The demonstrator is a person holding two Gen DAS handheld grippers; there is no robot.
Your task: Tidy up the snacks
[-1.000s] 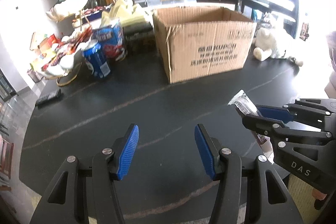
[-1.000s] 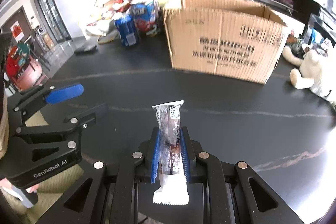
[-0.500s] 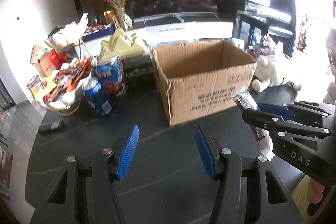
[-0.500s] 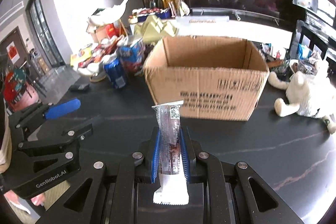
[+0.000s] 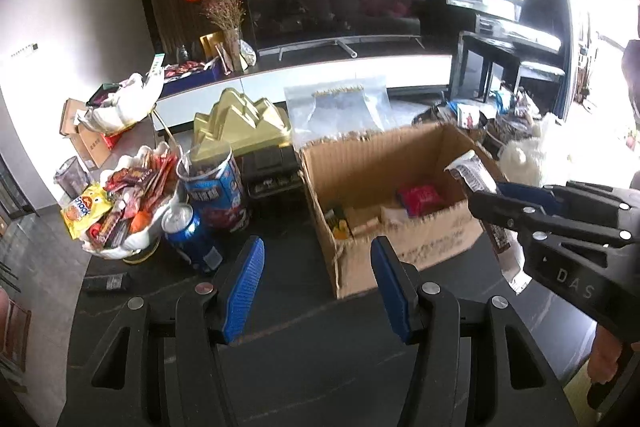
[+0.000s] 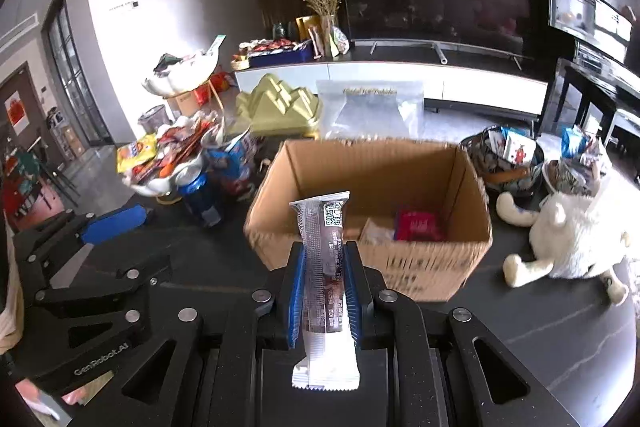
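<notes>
Above the box rim: my right gripper (image 6: pixel 322 291) hangs over the near wall of the cardboard box (image 6: pixel 372 167), pointing into its open top.
Right jaws: closed tight on the snack bar (image 6: pixel 323 267), which stands up between my blue pads with its white tail end sticking out behind them.
Left jaws: my left gripper (image 5: pixel 316 291) is spread wide and carries nothing; it hovers over the dark table (image 5: pixel 288 267) just short of the box.
Done so far: a red packet (image 6: pixel 418 225) and some pale wrappers already lie on the box floor, so I judge the sorting is partly through.
Left to do: this bar is not yet released, and the white bowl of snacks (image 5: pixel 124 199) left of the box looks full, so plenty remains.
Edges: the near box wall is right under my right fingertips; the flaps stand up and could catch the wrapper.
Open room: the middle of the box is bare, and the table in front of it is free. The blue can (image 5: pixel 192 231) and the plush toy (image 6: pixel 576 239) flank the box, near its sides.
</notes>
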